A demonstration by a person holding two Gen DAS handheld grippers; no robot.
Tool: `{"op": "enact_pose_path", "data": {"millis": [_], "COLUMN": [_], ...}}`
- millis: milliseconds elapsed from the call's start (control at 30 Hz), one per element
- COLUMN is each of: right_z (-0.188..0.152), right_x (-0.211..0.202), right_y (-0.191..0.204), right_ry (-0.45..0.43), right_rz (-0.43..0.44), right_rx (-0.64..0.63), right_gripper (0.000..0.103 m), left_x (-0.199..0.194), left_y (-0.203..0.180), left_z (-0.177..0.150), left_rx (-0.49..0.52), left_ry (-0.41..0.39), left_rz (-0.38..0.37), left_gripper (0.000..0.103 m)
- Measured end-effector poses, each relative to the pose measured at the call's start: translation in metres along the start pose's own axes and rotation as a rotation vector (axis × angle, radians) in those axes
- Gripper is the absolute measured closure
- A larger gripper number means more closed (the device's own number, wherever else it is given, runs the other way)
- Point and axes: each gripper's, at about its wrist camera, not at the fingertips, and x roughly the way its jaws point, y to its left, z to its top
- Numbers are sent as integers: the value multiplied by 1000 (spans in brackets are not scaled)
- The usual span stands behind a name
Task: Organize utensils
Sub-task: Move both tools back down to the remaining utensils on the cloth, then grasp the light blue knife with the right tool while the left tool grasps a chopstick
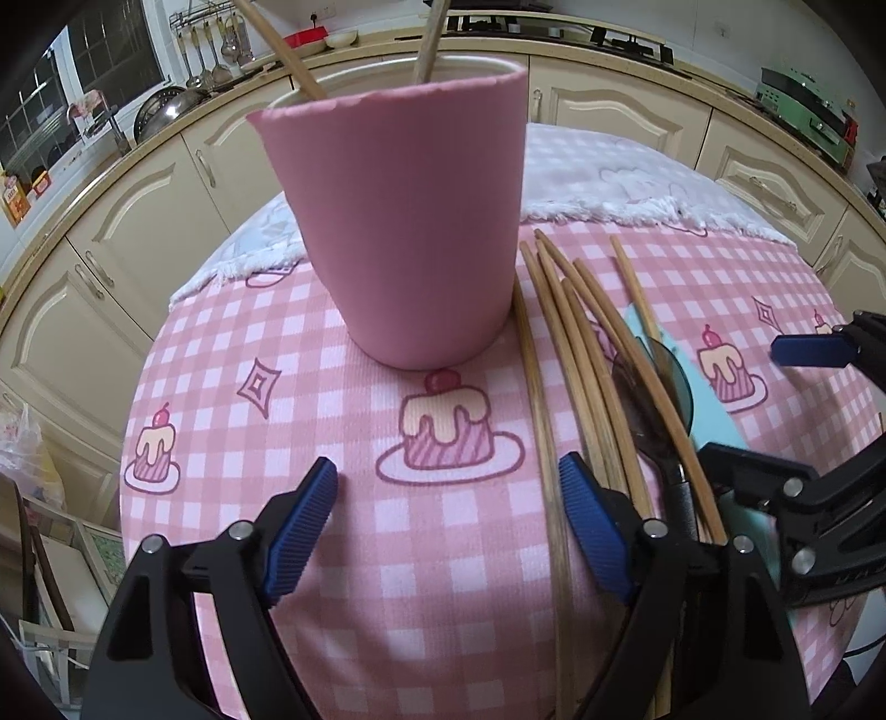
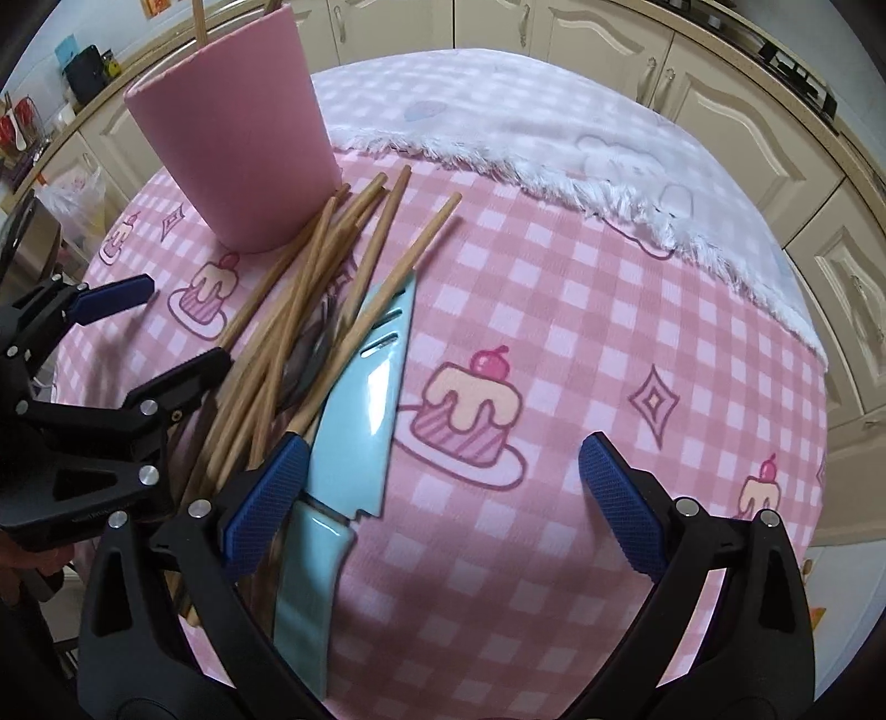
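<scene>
Home kitchen: cream cabinets (image 1: 620, 105), hanging ladles (image 1: 207, 52), stove (image 1: 626, 39).

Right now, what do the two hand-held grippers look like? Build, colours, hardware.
Both match. The left hand-held gripper and the right hand-held gripper have matte black plastic frames with triangular cut-outs, jointed by silver round-head pins. Each finger ends in a blue ribbed, textured pad. No cables, labels or sleeves are clearly visible in either view.
</scene>
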Motion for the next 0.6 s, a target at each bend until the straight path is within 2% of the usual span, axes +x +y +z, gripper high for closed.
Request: {"op": "enact_pose_path", "data": {"millis": [100, 333, 433, 467, 500, 533, 567, 600], "right_z": [-3, 8, 17, 18, 17, 18, 20, 19], "right_x": [-2, 7, 8, 6, 2, 0, 0, 0], "right_y": [-10, -5, 2, 5, 9, 12, 15, 13], "right_ry": [18, 28, 14, 9, -2, -13, -17, -25], "right_rz": [22, -25, -26, -19, -13, -6, -8, 3], "right_rx": [30, 44, 28, 16, 1, -7, -7, -1], "right_gripper": [10, 14, 22, 32, 50, 60, 75, 76], "left_x": [0, 3, 6, 8, 8, 9, 9, 8], "left_y": [1, -6, -8, -9, -8, -8, -9, -11], "left_z": [0, 11, 17, 19, 20, 23, 25, 26], "left_rx": [6, 32, 45, 49, 47, 41, 41, 53], "left_ry": [2, 12, 19, 21, 23, 23, 25, 25], "left_rz": [2, 19, 18, 4, -14, -57, -87, -95], "left_gripper": [23, 23, 24, 27, 35, 48, 54, 65]}}
